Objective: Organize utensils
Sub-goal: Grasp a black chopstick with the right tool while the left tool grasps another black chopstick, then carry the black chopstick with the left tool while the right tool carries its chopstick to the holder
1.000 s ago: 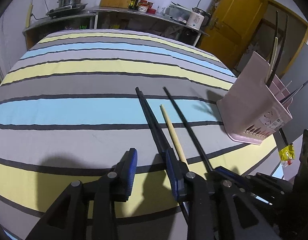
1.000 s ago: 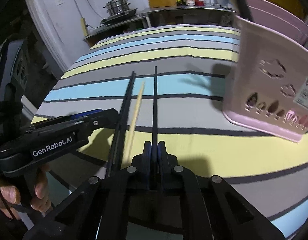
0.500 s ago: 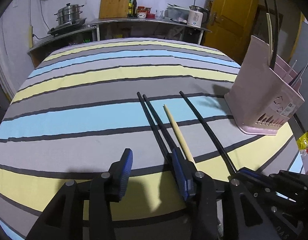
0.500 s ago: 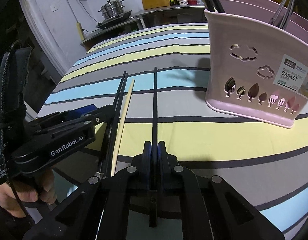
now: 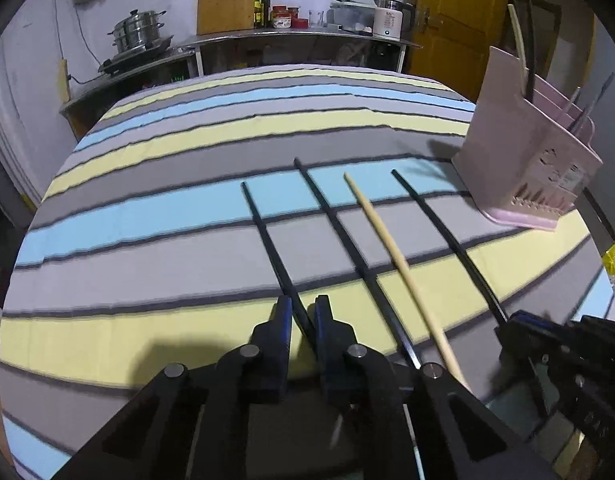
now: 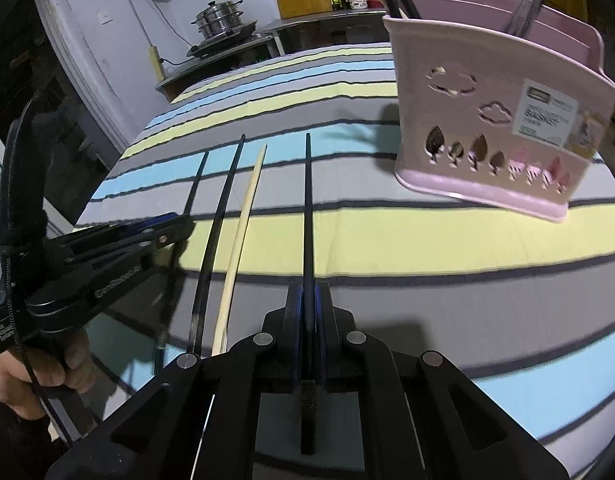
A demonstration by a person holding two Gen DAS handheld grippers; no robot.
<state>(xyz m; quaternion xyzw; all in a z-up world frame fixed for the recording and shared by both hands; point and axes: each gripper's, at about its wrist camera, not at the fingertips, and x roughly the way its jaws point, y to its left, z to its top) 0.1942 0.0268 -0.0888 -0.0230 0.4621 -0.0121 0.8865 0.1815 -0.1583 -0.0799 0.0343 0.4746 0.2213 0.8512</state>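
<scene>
Four chopsticks lie side by side on the striped cloth. My left gripper (image 5: 301, 308) is closing, and its pads pinch the leftmost black chopstick (image 5: 267, 236), which angles away from the others. A second black chopstick (image 5: 339, 224) and a pale wooden chopstick (image 5: 387, 240) lie loose to its right. My right gripper (image 6: 308, 292) is shut on the rightmost black chopstick (image 6: 307, 200), which points straight ahead. The pink utensil basket (image 6: 487, 140) stands upright at the right with chopsticks and metal utensils in it. In the right wrist view the left gripper (image 6: 183, 224) sits low at the left.
The striped tablecloth (image 5: 187, 208) runs to a rounded far edge. Behind it stands a counter with a steamer pot (image 5: 137, 36), a wooden board (image 5: 226, 0), bottles and a kettle. A yellow door (image 5: 451, 20) is at the back right. A hand (image 6: 27, 376) holds the left gripper.
The left jaws have come together on the leftmost black chopstick, which has swung left, apart from its neighbour. The right gripper stays shut on its chopstick.
</scene>
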